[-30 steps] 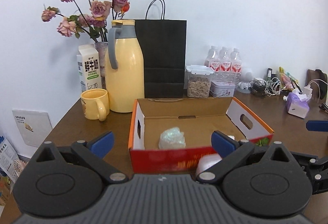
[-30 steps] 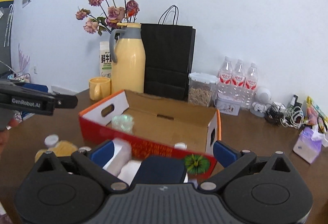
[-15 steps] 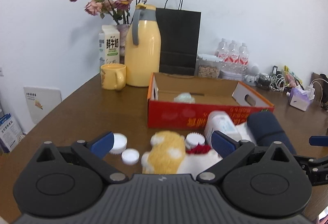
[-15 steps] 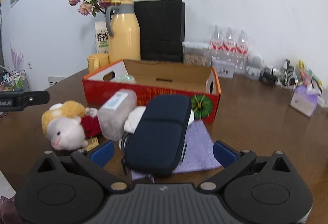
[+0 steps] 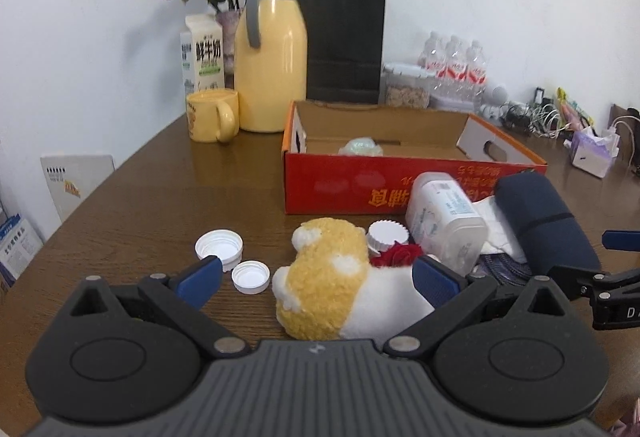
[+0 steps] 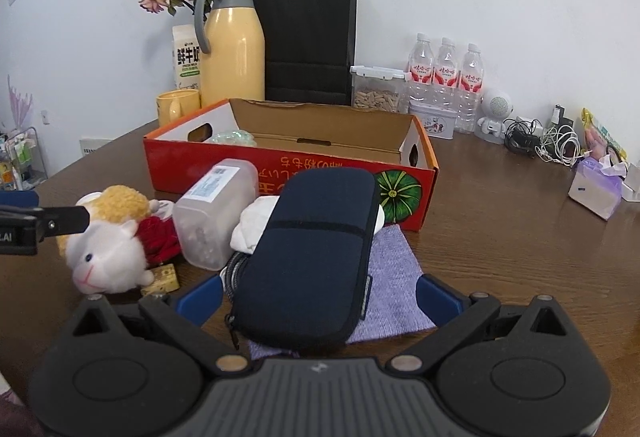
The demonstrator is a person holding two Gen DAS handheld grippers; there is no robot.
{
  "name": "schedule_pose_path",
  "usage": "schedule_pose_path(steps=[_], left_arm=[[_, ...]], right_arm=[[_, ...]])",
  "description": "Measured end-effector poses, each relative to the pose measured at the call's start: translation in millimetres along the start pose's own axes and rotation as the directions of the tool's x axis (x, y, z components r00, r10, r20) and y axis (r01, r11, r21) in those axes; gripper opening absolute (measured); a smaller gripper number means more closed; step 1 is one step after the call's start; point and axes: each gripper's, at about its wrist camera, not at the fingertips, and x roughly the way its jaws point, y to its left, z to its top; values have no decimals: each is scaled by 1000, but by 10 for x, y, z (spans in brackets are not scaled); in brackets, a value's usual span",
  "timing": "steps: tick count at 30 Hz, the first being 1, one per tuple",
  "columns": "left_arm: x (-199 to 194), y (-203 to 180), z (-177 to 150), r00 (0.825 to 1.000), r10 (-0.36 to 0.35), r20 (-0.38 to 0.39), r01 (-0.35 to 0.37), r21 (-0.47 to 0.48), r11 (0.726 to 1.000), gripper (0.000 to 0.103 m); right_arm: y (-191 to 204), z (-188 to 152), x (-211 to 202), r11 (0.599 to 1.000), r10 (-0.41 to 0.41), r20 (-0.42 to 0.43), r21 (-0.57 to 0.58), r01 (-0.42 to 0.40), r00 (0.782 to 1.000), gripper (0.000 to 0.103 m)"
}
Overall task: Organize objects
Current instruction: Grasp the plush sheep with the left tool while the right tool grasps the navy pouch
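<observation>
Both grippers have pulled back from the red cardboard box (image 6: 288,173) since a second ago, so the pile on the table in front of it now fills both views. That box is the largest thing and the likely destination: one of it, stiff-walled, open on top, holding a single crumpled iridescent wad (image 5: 360,147).

Next in size is one navy zip case (image 6: 316,253), lying across a purple cloth (image 6: 396,277) and leaning on the pile; it looks padded and light, best pinched across its narrow width near the middle. The right gripper (image 6: 318,297) stands spread wide with the case's near end between its fingers, not clamping it.

One plush hamster (image 5: 332,285), soft and squashy, sits between the fingers of the left gripper (image 5: 316,277), which is also released and wide; a hold across the body should serve.

One clear plastic jar (image 5: 444,221) lies on its side, rigid and probably slippery, so I would take it around the body. One white crumpled cloth (image 6: 256,223) lies under the case.

Smallest: three white caps, two upturned (image 5: 219,248) (image 5: 251,276) and one ribbed (image 5: 387,235), all light and shallow, awkward to pinch.
</observation>
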Motion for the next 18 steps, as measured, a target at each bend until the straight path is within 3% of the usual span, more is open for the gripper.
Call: schedule_pose_path(steps=[10, 12, 15, 18], left_arm=[[337, 86, 119, 995, 27, -93, -34, -68, 997, 100], [373, 80, 123, 994, 21, -107, -29, -73, 997, 86], [411, 66, 113, 992, 3, -128, -14, -84, 996, 71], [401, 33, 109, 992, -20, -125, 9, -89, 996, 60]], right_arm=[[87, 75, 236, 999, -48, -1, -9, 48, 999, 96], [96, 72, 264, 998, -60, -2, -5, 60, 998, 91], [97, 66, 289, 998, -57, -7, 2, 57, 998, 89], [119, 50, 280, 999, -45, -6, -6, 45, 999, 81]])
